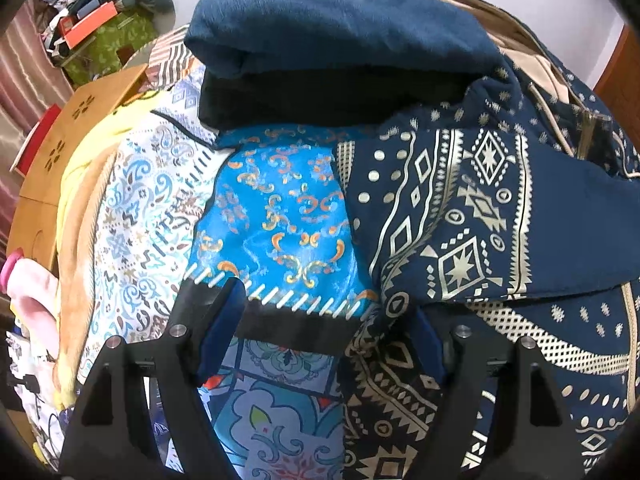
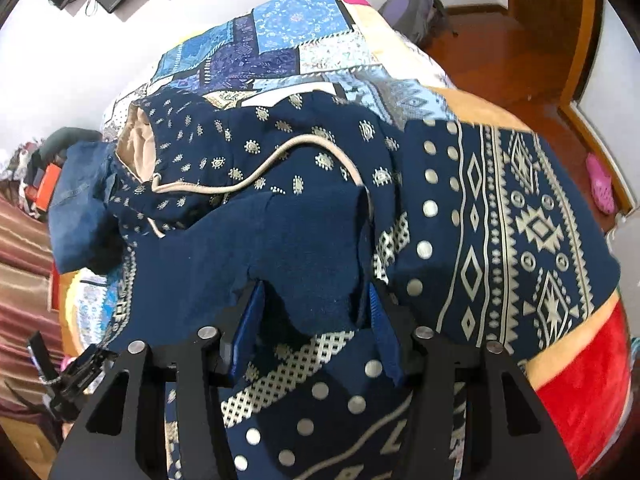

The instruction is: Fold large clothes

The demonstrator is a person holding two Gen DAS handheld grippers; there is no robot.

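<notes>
A navy hoodie [image 1: 460, 220] with a silver geometric print lies spread on the patchwork quilt [image 1: 280, 208]. In the right wrist view the hoodie [image 2: 500, 220] shows its beige-lined hood [image 2: 138, 140] and drawstring [image 2: 260, 172]. My right gripper [image 2: 316, 316] points down at it. A plain navy fold fills the gap between its blue pads [image 2: 252, 320] and touches both. My left gripper [image 1: 326, 332] stands open above the hoodie's left edge and the quilt, with nothing pinched between its pads [image 1: 222, 320].
A folded blue garment [image 1: 340, 32] lies on a black one [image 1: 320, 100] at the far side of the bed. A wooden stool [image 1: 80, 128] and a cluttered green box [image 1: 108, 44] stand left. On the wooden floor [image 2: 500, 40] are a grey bag [image 2: 412, 8] and a pink slipper [image 2: 600, 184].
</notes>
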